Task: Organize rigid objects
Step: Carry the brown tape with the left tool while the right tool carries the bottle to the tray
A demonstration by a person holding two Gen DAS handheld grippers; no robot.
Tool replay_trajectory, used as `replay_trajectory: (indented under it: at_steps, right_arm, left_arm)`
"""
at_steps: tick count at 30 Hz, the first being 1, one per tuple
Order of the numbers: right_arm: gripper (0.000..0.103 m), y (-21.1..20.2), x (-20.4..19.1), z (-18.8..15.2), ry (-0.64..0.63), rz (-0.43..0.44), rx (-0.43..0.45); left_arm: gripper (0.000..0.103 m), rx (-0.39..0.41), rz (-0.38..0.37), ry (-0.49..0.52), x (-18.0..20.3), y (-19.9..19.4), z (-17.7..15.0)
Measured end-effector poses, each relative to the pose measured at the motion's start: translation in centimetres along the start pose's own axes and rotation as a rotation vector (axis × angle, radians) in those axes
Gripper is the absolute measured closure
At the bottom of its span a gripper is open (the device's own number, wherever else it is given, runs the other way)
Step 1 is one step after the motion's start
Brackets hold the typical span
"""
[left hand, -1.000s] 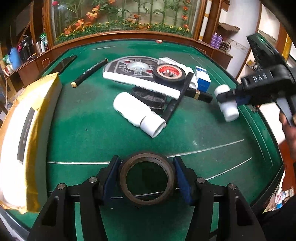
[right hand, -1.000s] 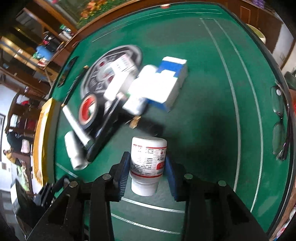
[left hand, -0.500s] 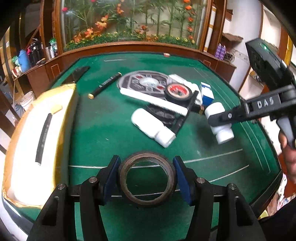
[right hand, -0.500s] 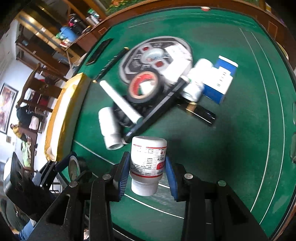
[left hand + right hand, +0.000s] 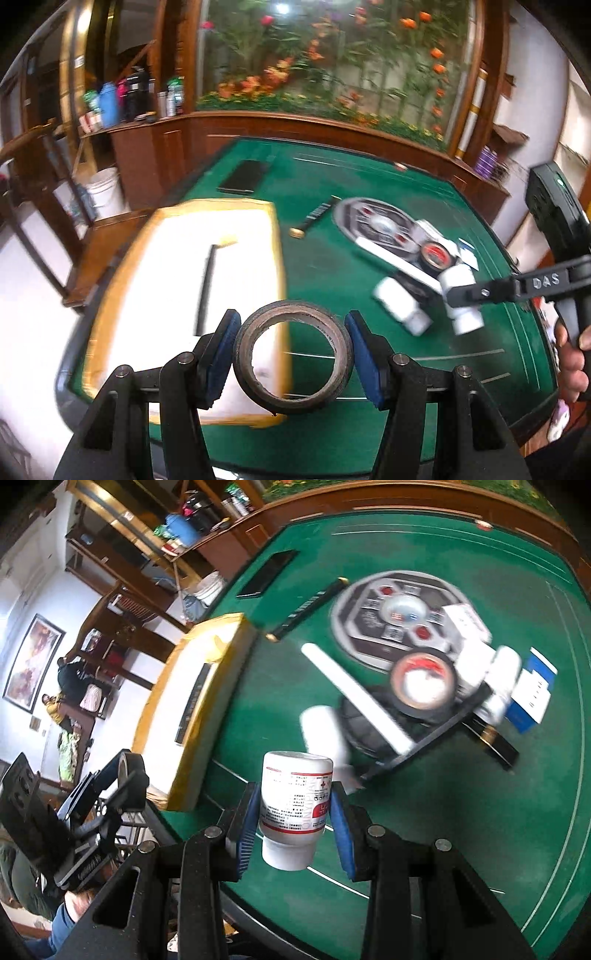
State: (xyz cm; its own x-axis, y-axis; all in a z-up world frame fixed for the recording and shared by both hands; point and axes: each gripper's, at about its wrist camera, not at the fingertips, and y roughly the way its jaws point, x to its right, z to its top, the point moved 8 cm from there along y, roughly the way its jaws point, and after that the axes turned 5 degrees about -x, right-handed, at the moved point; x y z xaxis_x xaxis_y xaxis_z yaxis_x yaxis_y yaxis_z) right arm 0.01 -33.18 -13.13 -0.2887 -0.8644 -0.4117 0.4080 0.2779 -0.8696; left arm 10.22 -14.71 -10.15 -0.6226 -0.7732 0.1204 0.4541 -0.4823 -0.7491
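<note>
The left gripper (image 5: pixel 291 354) is clamped on a brown tape roll (image 5: pixel 291 356) above the green table's (image 5: pixel 332 280) near edge, while the right gripper (image 5: pixel 293 821) is clamped on a white medicine bottle (image 5: pixel 293 808) beside the gold-edged box (image 5: pixel 195 709).

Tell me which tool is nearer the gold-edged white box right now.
Left. The left tool, shut on the tape roll, hangs over the near corner of the gold-edged white box. The right tool, shut on the pill bottle, is out over the green felt beside the box.
</note>
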Motion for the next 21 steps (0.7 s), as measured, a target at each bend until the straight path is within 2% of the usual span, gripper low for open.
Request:
replay_trajectory:
  at_steps: [7,13,17,21]
  right_arm:
    - [0.067,1.9,-6.1,2.2,-0.068,0.054,-0.028]
    - [0.067,5.0,-11.8,4.5,-0.133,0.077,-0.052]
    - [0.066,7.6,-14.0,6.0,-0.142,0.057,-0.077]
    - [0.067,10.8,-14.7,8.0,-0.129,0.0,-0.105]
  left_arm:
    - [0.041,-0.022,0.059,-0.051,-6.6,0.5,0.4]
    - [0.041,-0.057,0.075,-0.05,-9.6,2.2,0.4]
    - [0.041,-0.1,0.066,-0.035,-10.8,4.6,0.8]
    - [0.041,-0.149,0.066,-0.028,-11.7,7.3,1.4]
